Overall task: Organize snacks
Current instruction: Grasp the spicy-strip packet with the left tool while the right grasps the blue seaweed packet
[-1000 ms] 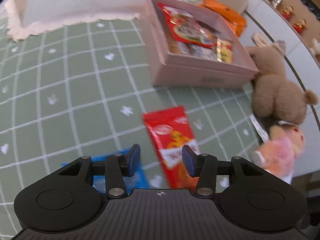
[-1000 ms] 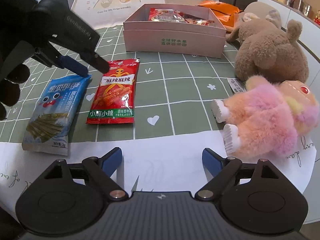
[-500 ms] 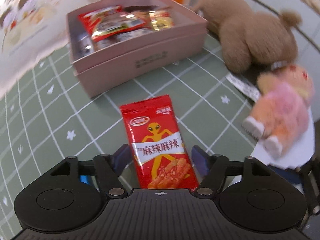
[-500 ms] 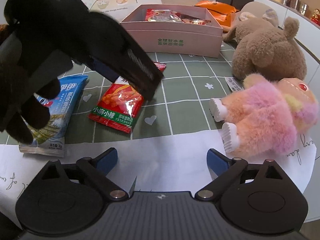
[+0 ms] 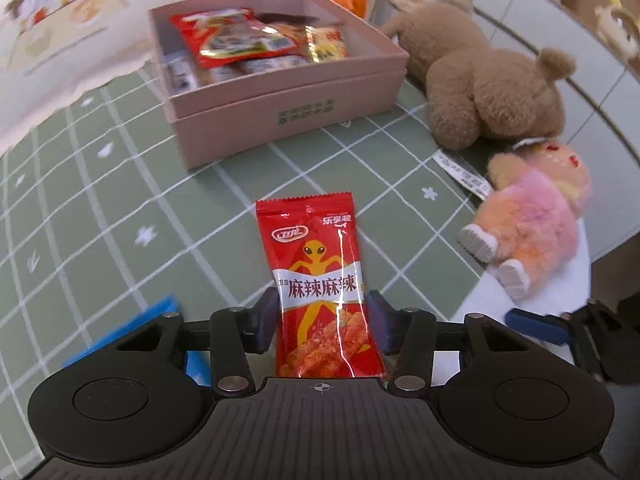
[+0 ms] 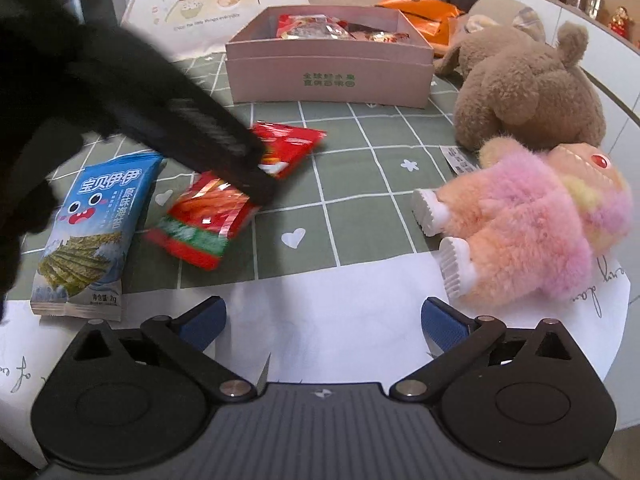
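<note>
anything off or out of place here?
Two plush toys, brown and pink, lie on the table among the snacks. Orange bags sit outside behind the pink box. Nothing looks spilled or torn.

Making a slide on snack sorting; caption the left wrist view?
Left hand-held gripper closes on a red spicy-snack packet, the pink snack box ahead on the green checked tablecloth.

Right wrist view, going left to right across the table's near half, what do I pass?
Blue seaweed packet → red snack packet with the left gripper closing on it → pink plush toy.
</note>
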{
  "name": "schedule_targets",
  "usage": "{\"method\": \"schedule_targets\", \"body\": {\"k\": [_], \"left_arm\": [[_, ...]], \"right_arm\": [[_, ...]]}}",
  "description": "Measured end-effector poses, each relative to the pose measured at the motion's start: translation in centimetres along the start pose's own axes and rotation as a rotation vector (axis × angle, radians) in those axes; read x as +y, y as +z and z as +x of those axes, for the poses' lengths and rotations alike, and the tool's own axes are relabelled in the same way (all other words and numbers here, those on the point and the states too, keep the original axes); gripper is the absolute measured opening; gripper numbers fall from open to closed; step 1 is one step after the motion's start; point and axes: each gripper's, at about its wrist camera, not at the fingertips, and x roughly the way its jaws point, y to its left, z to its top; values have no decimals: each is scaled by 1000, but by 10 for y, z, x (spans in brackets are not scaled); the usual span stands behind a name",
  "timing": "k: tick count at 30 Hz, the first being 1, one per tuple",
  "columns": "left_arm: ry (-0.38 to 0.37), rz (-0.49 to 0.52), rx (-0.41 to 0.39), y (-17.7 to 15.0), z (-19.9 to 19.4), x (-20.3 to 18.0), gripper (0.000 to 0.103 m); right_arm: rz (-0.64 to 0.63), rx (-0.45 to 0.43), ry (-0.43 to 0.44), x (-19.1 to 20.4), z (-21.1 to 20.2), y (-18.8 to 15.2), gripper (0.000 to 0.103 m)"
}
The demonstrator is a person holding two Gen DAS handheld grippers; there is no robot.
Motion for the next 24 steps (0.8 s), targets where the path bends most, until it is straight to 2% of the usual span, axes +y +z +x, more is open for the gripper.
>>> {"method": "schedule_targets", "body": {"k": [4,5,9,11,14,17,20,24], "left_arm": [[-64,-134,-103,-23,-54,36,52],[-56,-174,-133,-29,-68,50,52],[46,-349,-203,-64,-114,108,52],[86,-452,-214,-88,-128,132,52],[105,-573,-219,-122,-143,155,52],[110,-621,-209,-145,-148,156,52],[103,-637,-192,-158,-147,154,52],[84,-616,-166,-164,-142,145,52]], "right_arm": [[-18,103,45,4,3,17,101],[-2,101,65,5,1,21,97],[36,22,191,26,-14,39,97],[-5,18,240,51,-13,49,97],[-84,47,276,89,-3,59,97],[-170,56,270,126,10,61,97],[-223,76,229,145,26,63,96],[-278,66,199,143,22,61,83]]}}
